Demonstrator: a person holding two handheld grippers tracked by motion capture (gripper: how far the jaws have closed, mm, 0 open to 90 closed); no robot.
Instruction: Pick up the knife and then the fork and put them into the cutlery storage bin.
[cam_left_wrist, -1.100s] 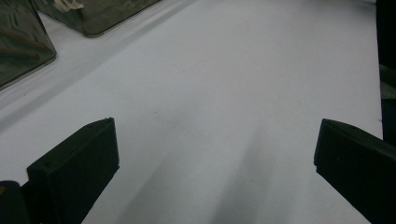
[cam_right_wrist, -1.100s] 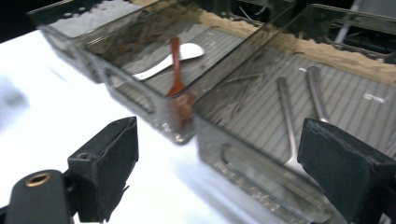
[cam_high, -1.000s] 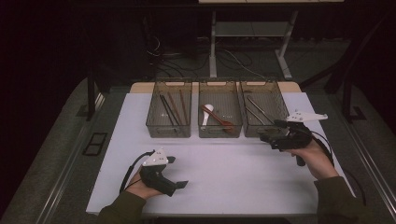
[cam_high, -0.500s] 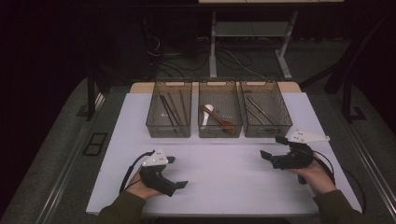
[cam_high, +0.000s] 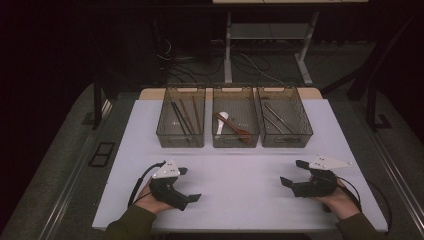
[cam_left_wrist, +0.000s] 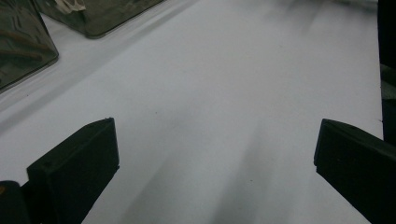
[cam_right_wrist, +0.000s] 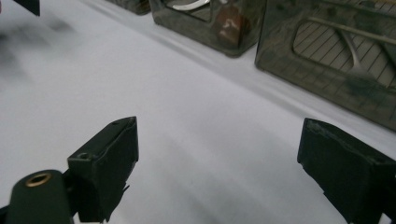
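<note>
Three clear bins stand side by side at the back of the white table (cam_high: 240, 170). The left bin (cam_high: 182, 118) holds dark chopsticks (cam_high: 180, 118). A white spoon (cam_high: 221, 123) and a brown spoon (cam_high: 237, 130) lie in the middle bin (cam_high: 235, 117). The right bin (cam_high: 283, 117) holds thin metal utensils (cam_high: 276, 119). My left gripper (cam_high: 189, 185) rests near the front left edge, open and empty; its black jaws stand wide apart over bare table (cam_left_wrist: 215, 116). My right gripper (cam_high: 295, 174) rests at the front right, also open with nothing between its jaws.
The right gripper view has the middle bin (cam_right_wrist: 205, 18) and the right bin (cam_right_wrist: 336, 51) ahead of the jaws. Behind the table stand a desk frame (cam_high: 265, 40) and loose cables (cam_high: 175, 55) on the dark floor.
My right gripper has drawn back from the right bin toward the front edge and come down to the table. The left gripper has stayed put.
</note>
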